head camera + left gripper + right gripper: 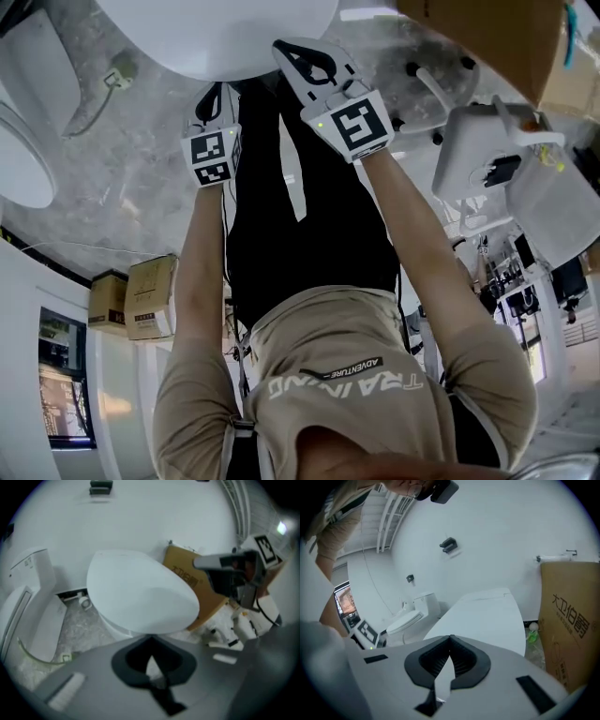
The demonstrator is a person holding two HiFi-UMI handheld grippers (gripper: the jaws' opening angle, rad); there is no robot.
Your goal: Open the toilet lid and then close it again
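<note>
Grey stone floor (122, 178), white walls. The closed toilet lid (140, 597) lies just ahead of my left gripper (151, 639) and right gripper (450, 638), its long axis running away towards the wall. Both have their jaws together and hold nothing. I judge the right one nearer the front rim.

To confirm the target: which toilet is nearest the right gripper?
The toilet beside the cardboard box, just beyond the jaws; the other toilet stands farther back.
</note>
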